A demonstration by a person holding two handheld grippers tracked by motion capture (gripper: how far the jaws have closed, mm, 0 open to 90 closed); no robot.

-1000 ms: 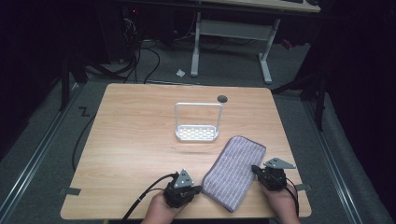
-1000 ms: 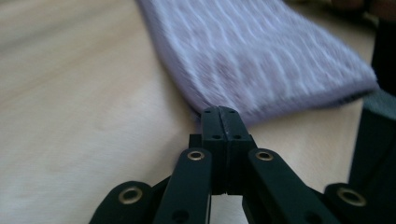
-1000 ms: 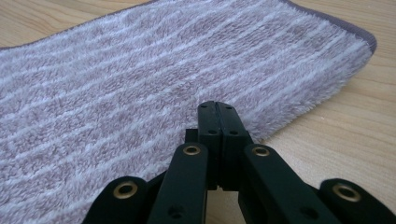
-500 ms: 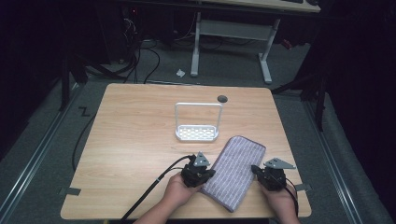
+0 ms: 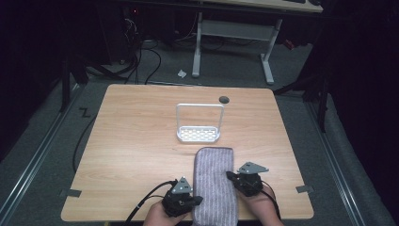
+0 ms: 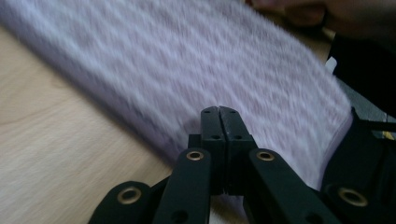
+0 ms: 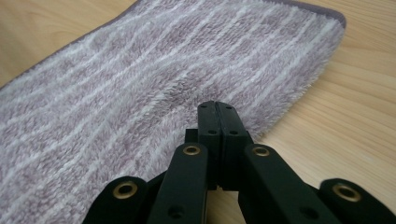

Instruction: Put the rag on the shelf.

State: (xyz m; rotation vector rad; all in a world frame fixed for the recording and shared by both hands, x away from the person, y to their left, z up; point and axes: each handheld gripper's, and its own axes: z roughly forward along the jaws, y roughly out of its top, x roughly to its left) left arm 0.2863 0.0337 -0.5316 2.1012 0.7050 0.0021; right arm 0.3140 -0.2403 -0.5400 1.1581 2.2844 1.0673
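Our left gripper (image 5: 196,200), jaws pressed together, nudges the folded purple towel's (image 5: 214,186) left edge. The towel lies between both tools — our right gripper (image 5: 231,177), also closed, touches its right edge. We should push evenly, keeping the fold square.

Closed claw (image 7: 218,108), striped purple towel (image 7: 140,88), table (image 7: 355,116)

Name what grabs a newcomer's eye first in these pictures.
A folded purple striped towel lies lengthwise at the table's near edge. The left gripper and right gripper flank it, jaws closed at its edges. Behind it stands a small white rack near the table's middle.
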